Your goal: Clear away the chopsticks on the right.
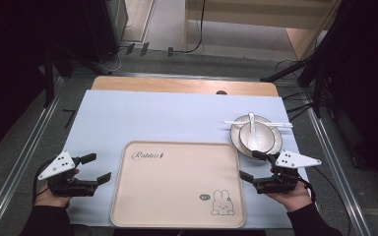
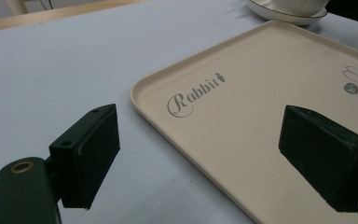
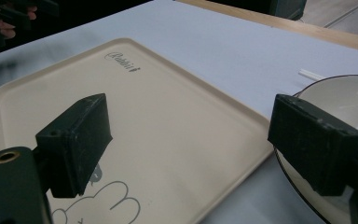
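- Left gripper (image 1: 98,167), matte black jaws apart and empty, sits at the tray's nine o'clock.
- Right gripper (image 1: 250,165), jaws apart and empty, flanks the smooth beige rounded-rectangle tray (image 1: 177,216).
- Glossy white plate (image 1: 275,142), bowl (image 1: 262,129) and spoon (image 1: 252,132) at its two o'clock.

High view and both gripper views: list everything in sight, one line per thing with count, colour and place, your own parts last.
tray: one, beige with rabbit print, near middle of the table, nothing on it
plate: one, white with dark rim, right of the tray's far corner
bowl: one, white, on the plate
spoon: one, white, in the bowl
chopsticks: white, laid across the plate's far edge; count unclear
table cover: one, pale blue, over a wooden table
left gripper: one, black, open, left of the tray
right gripper: one, black, open, near the plate
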`<state>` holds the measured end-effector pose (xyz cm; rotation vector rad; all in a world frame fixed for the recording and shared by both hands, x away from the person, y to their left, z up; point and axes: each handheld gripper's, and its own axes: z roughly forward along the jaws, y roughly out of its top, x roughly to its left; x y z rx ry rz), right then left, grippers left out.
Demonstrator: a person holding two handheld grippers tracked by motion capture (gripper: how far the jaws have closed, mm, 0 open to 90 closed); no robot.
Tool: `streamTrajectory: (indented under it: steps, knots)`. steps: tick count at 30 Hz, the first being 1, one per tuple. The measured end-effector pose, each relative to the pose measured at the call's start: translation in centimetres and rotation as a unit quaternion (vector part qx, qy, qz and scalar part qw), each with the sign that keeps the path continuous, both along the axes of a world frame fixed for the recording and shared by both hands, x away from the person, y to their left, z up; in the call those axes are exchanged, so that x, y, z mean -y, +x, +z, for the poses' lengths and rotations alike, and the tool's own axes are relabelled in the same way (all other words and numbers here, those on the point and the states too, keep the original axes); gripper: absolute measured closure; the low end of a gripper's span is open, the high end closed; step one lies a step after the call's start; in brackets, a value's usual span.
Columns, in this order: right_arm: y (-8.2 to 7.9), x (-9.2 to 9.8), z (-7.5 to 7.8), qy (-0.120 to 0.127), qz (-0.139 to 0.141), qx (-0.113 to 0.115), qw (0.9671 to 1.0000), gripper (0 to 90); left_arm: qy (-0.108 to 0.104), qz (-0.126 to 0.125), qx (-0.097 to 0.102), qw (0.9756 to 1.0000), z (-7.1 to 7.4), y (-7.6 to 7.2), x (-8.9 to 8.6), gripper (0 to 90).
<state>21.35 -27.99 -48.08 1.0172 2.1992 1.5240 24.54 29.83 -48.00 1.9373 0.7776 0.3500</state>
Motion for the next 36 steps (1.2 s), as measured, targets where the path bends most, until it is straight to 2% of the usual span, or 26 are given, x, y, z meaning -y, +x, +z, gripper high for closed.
streamTrajectory:
  steps: [17,36]
  knots:
    - [0.18,0.14,-0.11,-0.007,-0.004,-0.011,0.9999,17.8,0.001,0.001,0.003,1.0000,0.01,-0.01,0.00,13.2]
    - [0.22,0.12,-0.14,-0.006,0.001,-0.011,0.9999,19.3,0.000,0.000,0.003,1.0000,0.00,-0.01,-0.01,13.2]
